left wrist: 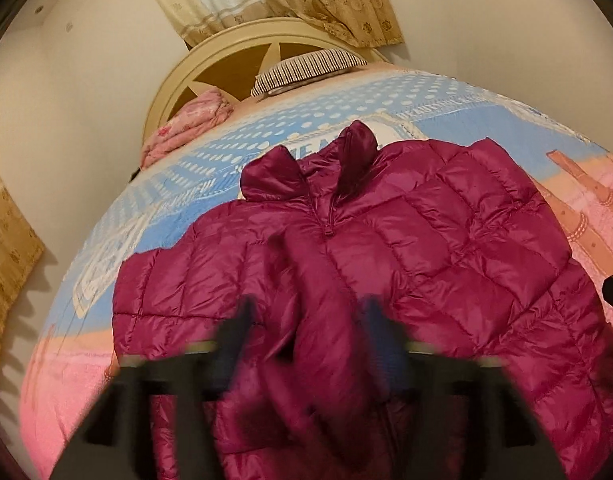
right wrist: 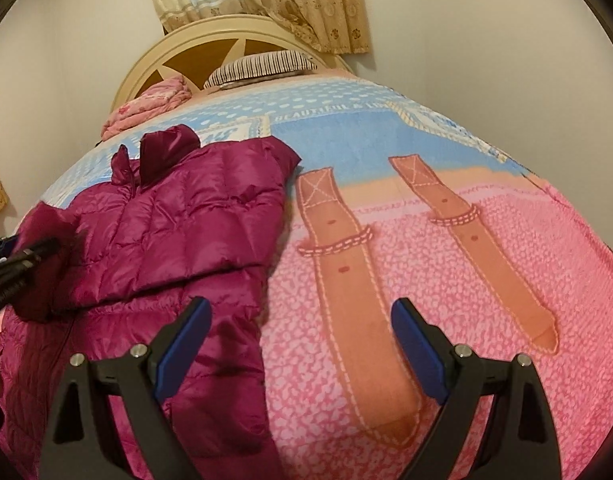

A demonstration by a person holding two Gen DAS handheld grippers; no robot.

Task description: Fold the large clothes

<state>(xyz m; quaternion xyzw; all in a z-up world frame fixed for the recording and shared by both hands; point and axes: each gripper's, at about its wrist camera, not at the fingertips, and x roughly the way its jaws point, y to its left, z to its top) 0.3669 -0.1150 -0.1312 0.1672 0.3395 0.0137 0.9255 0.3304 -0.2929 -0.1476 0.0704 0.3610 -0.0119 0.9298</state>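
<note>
A magenta puffer jacket [left wrist: 386,240] lies front-up on the bed [right wrist: 446,240], collar toward 12 o'clock. The blurred left gripper [left wrist: 306,332] has jacket fabric bunched between its fingers; whether it grips cannot be told. The right gripper [right wrist: 300,344] hangs spread wide, empty, at the jacket's 3 o'clock edge.

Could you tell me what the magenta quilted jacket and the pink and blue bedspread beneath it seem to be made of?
The magenta quilted jacket looks like thin nylon or polyester shell over puffy filling: it has a glossy sheen, stitched channels and fine crinkles. The pink and blue bedspread appears to be matte, fuzzy fleece or plush with a printed pattern; its surface shows a soft nap and no shine. Exact fibres cannot be told.
</note>
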